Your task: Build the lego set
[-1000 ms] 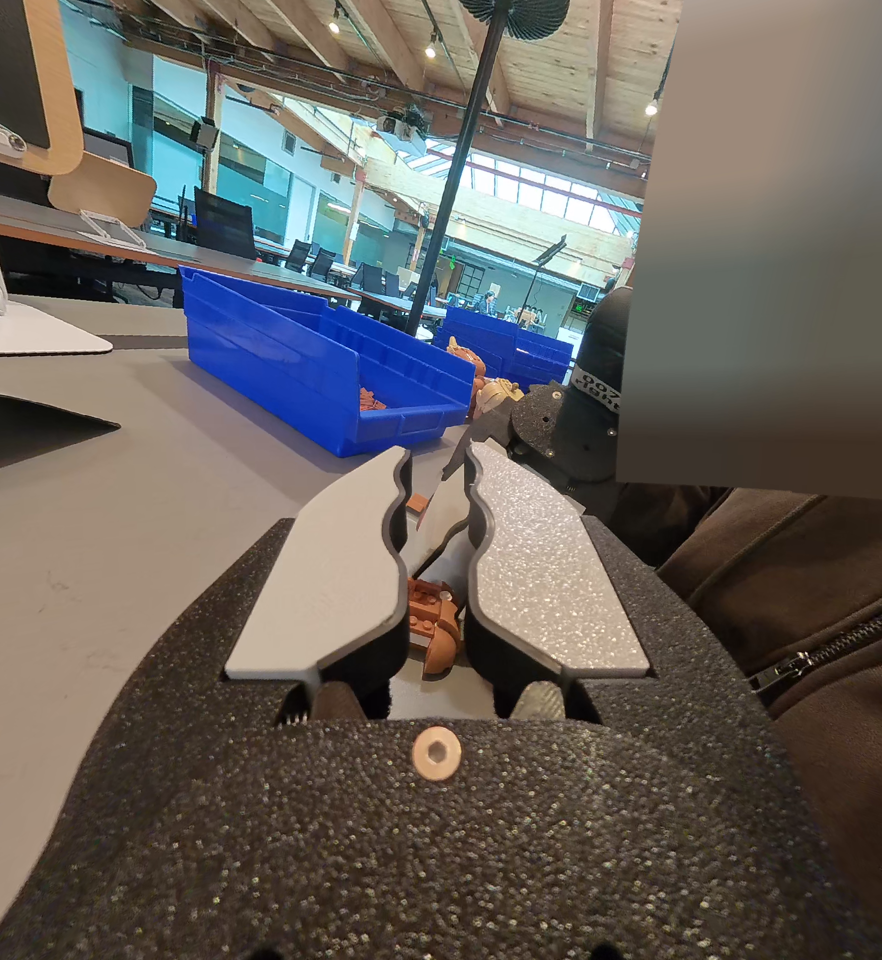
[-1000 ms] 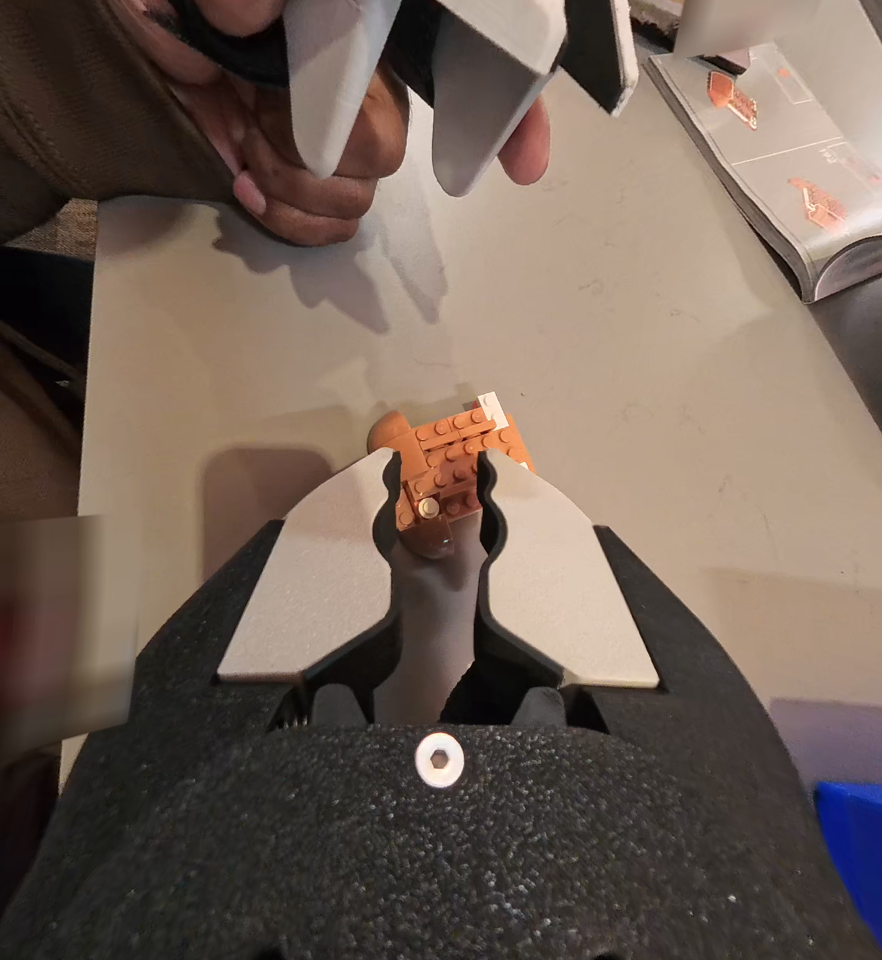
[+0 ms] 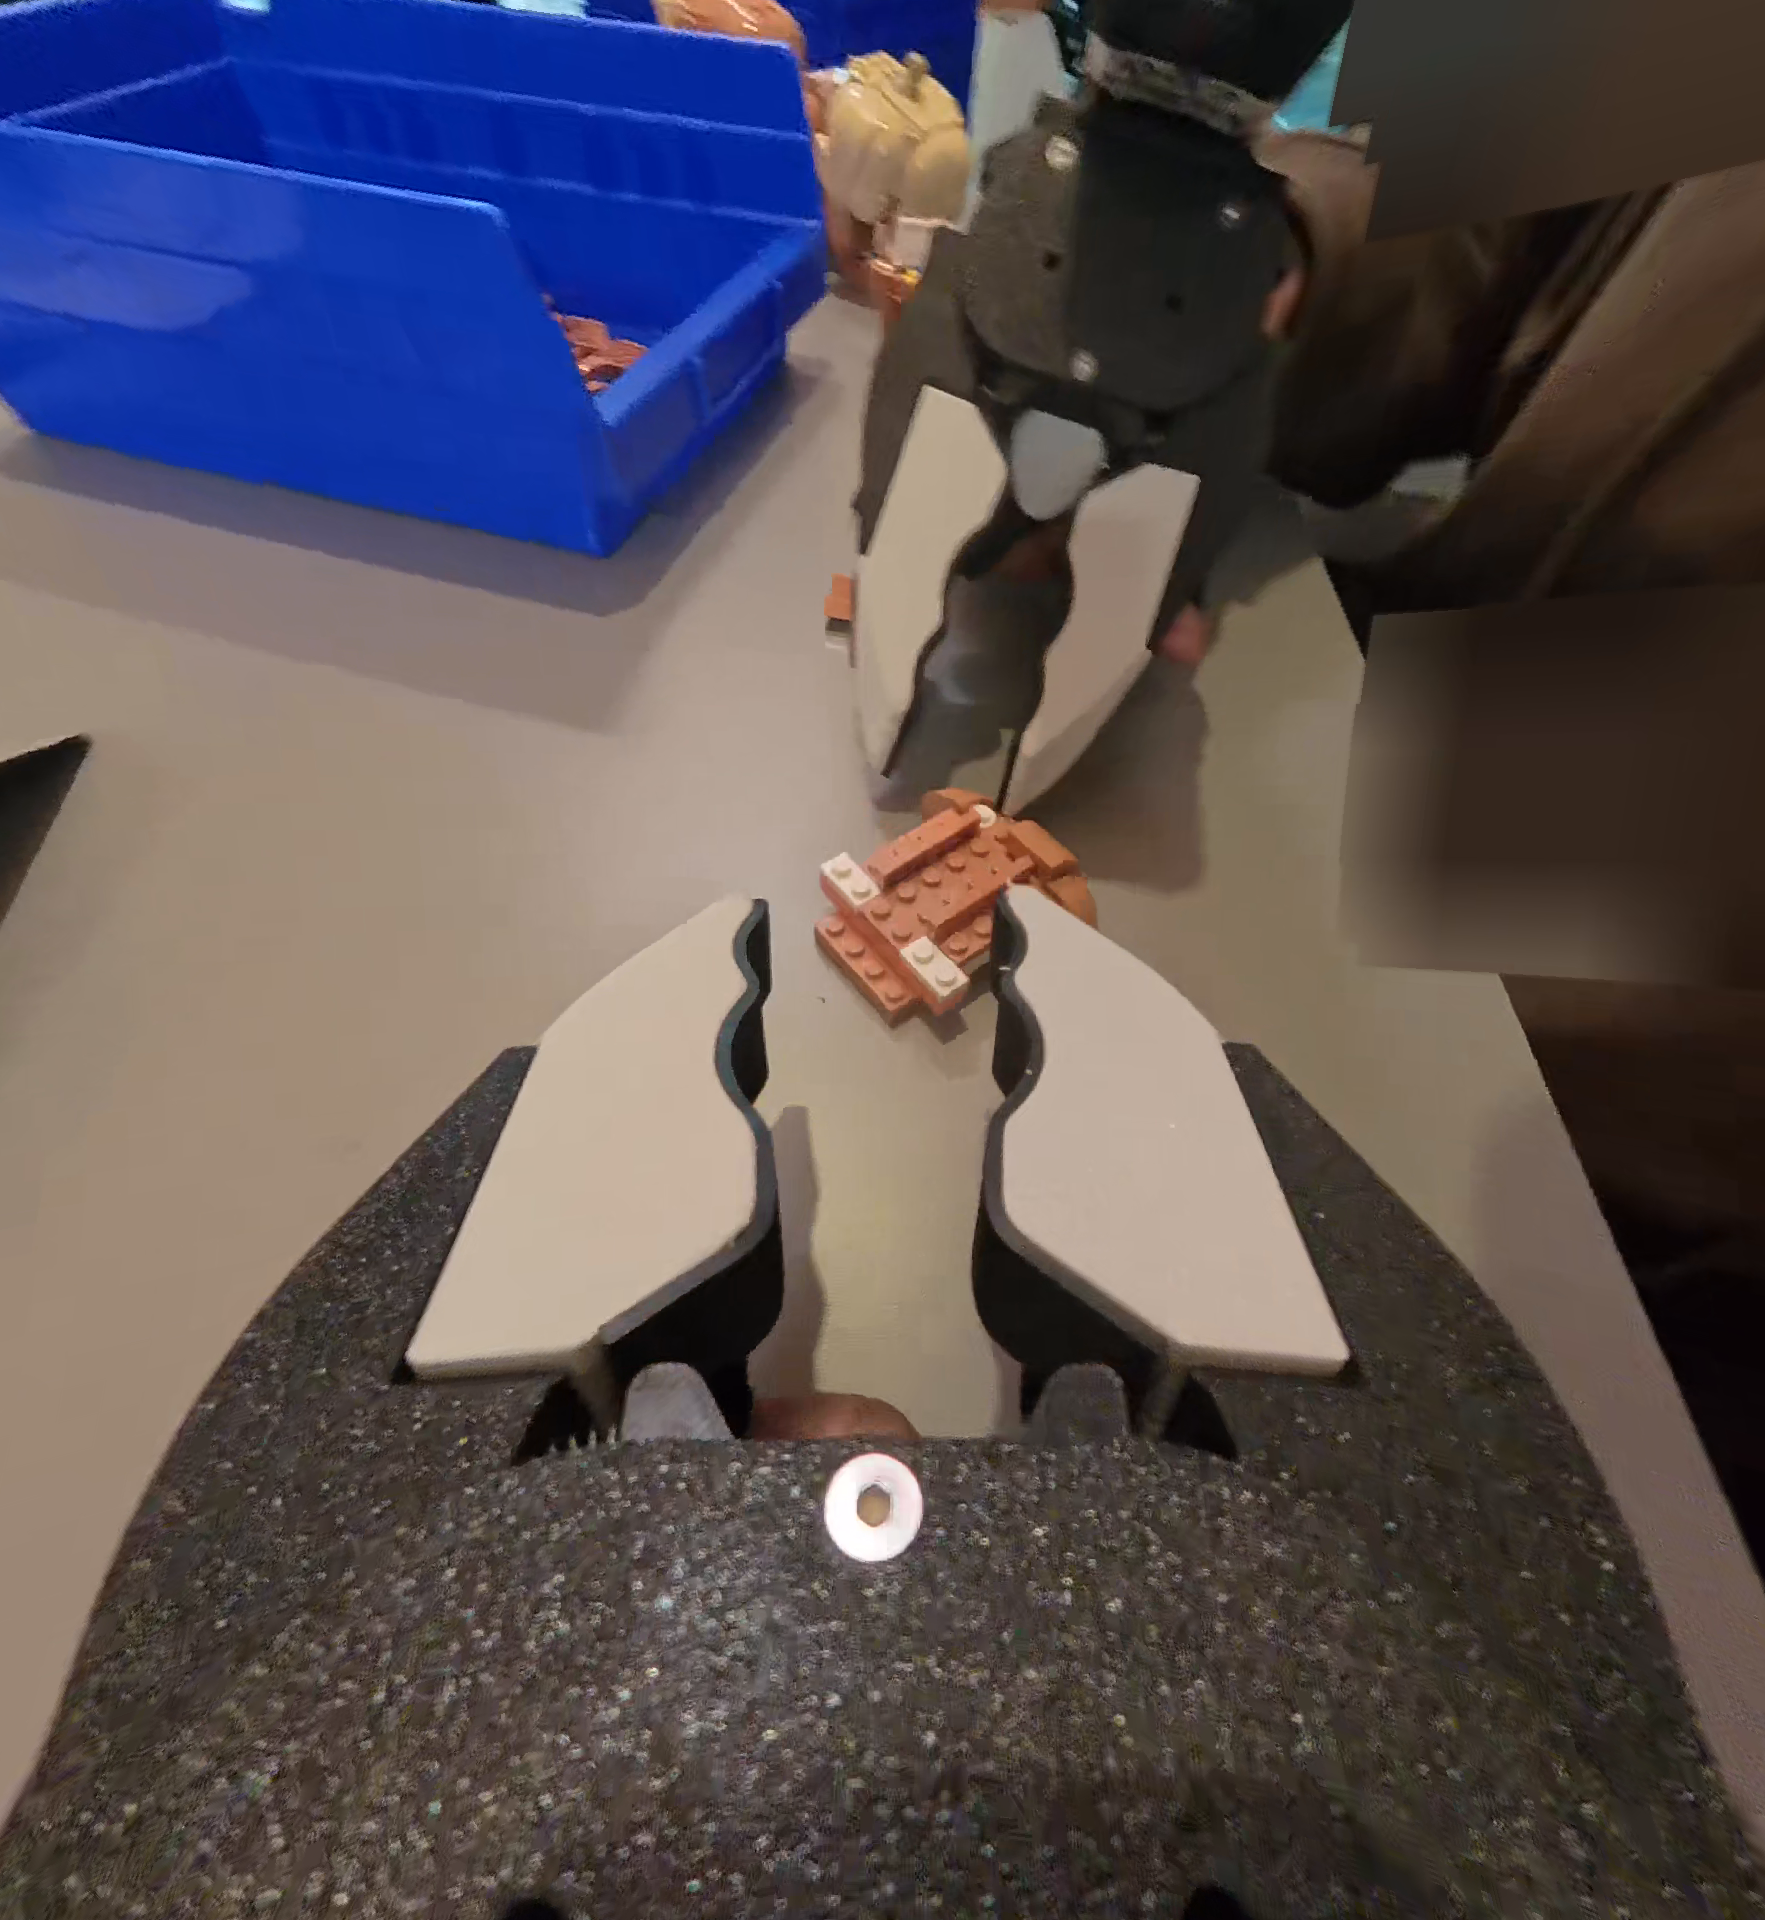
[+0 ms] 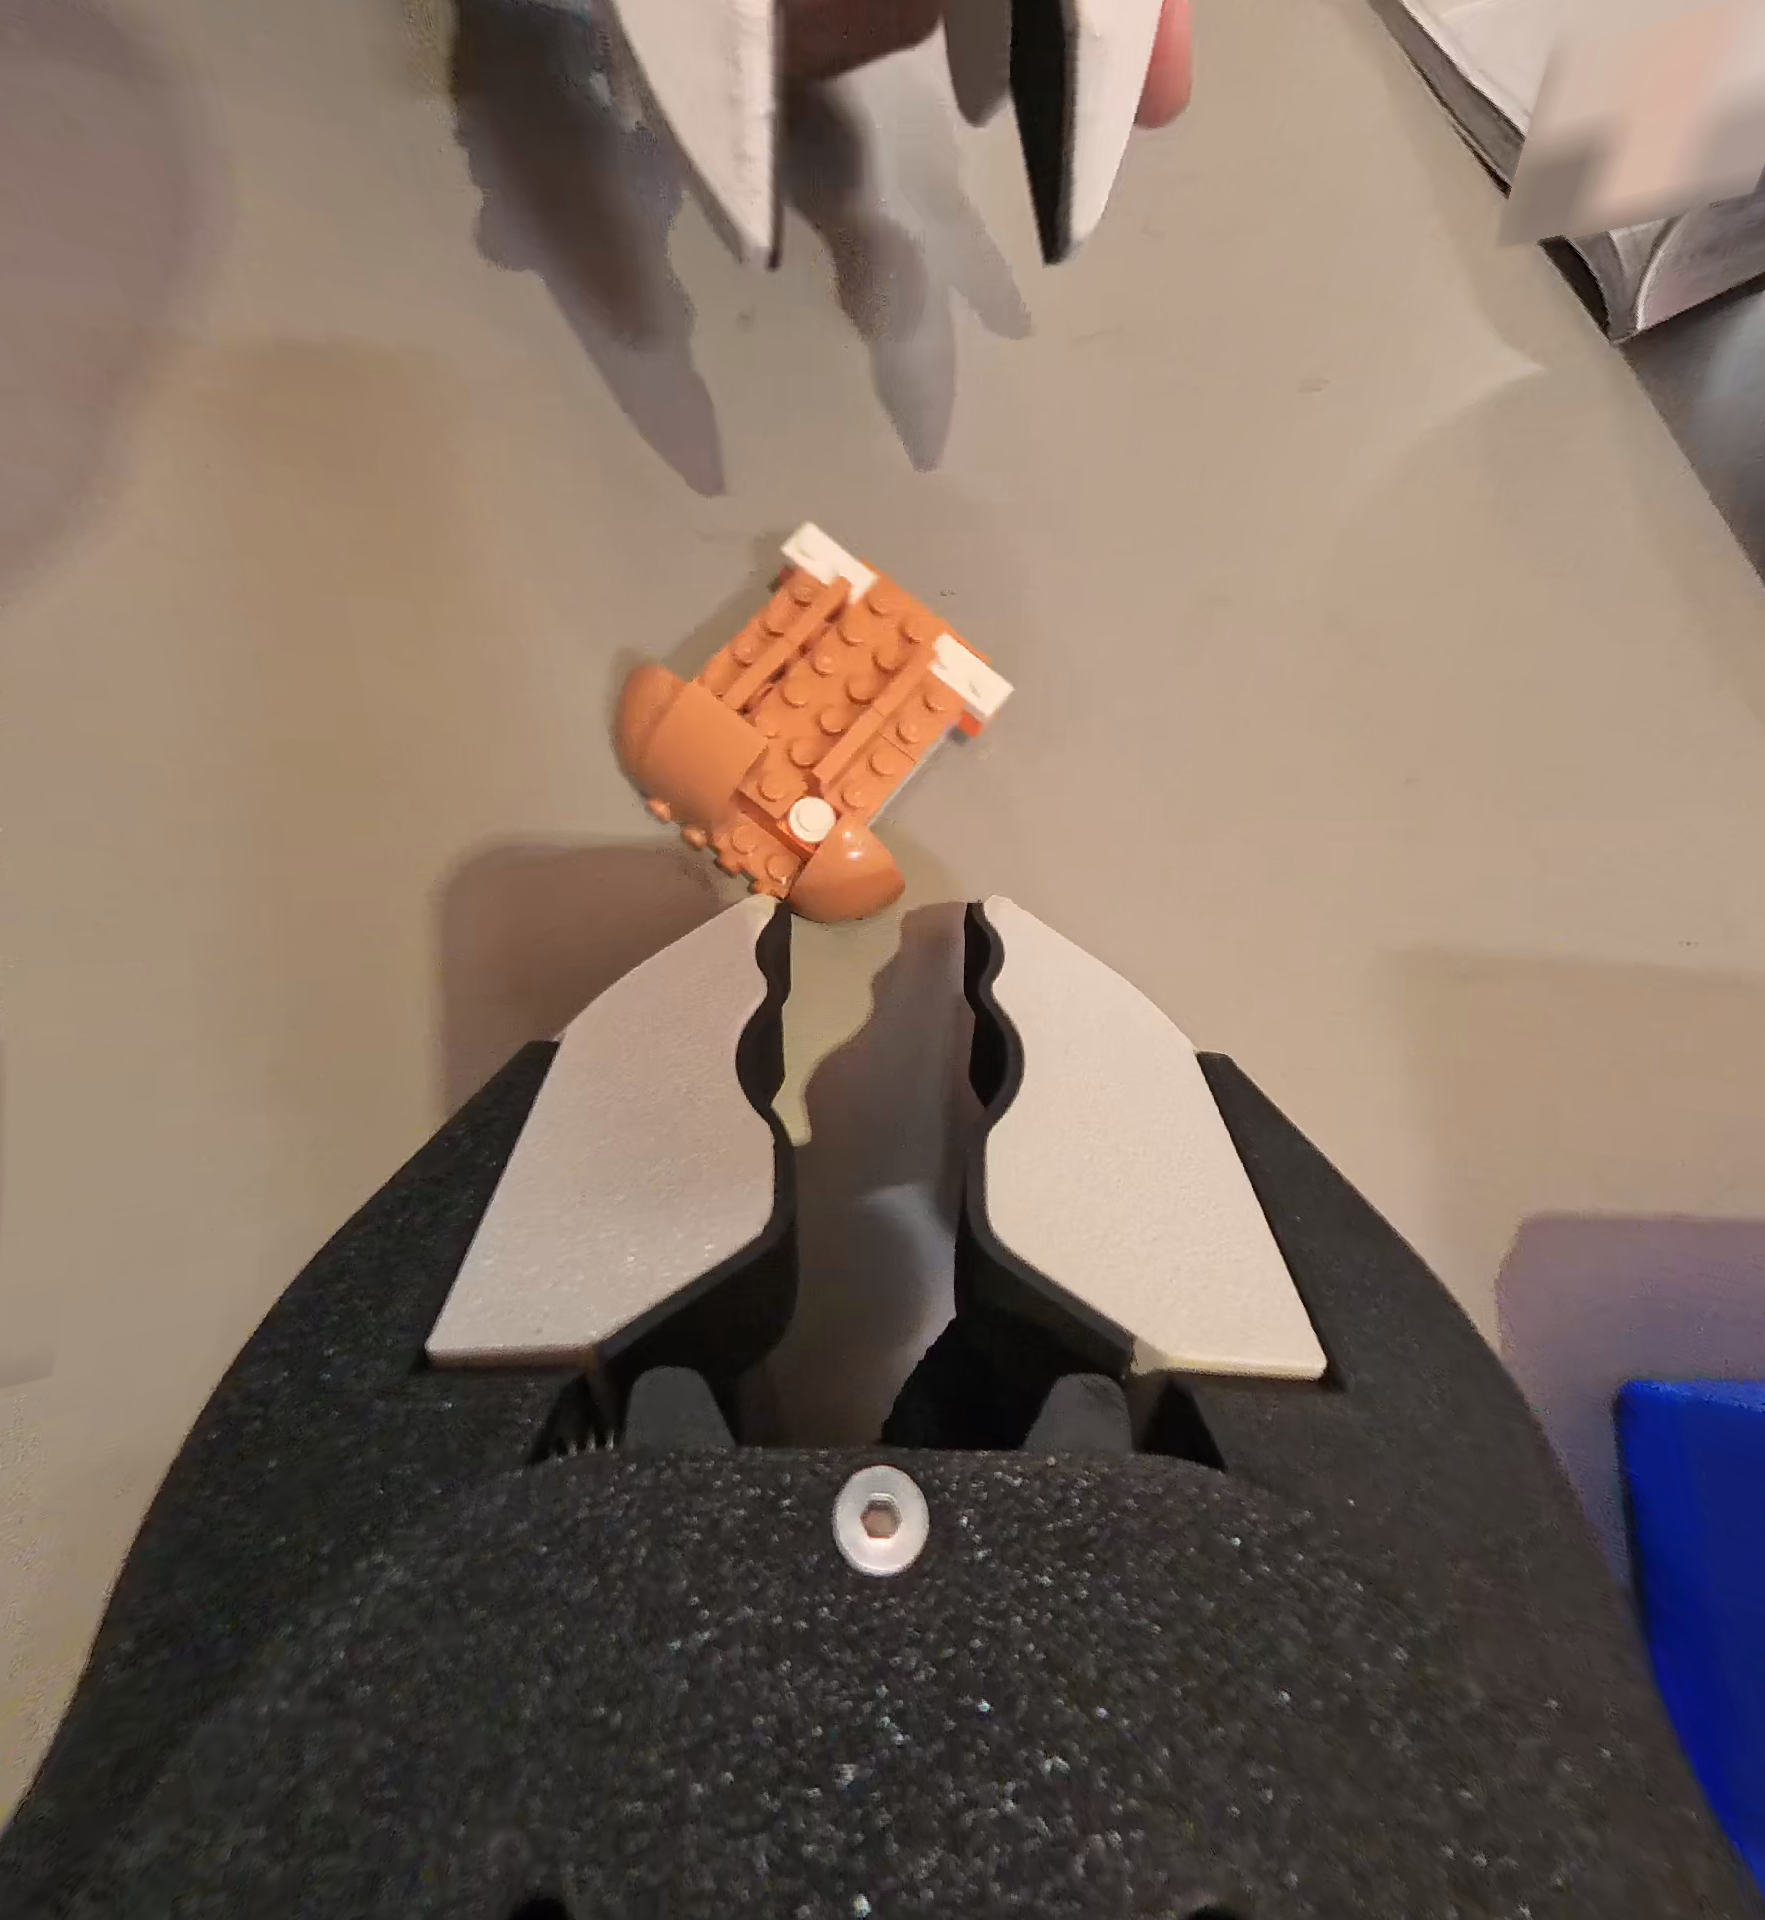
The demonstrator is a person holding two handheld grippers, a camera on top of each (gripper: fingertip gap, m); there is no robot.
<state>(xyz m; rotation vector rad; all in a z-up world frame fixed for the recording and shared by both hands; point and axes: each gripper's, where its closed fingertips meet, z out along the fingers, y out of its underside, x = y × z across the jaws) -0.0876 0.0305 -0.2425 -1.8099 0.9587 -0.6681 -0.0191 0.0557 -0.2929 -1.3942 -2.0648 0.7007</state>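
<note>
Two grippers (image 3: 883, 914) (image 4: 873, 914), one lego assembly (image 4: 816, 727), apart.

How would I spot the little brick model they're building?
On the grey table, right of the blue bin, it lies flat between the two grippers' open tips. The brick model is studded orange-brown plates with white corner tiles and rounded ends.
</note>
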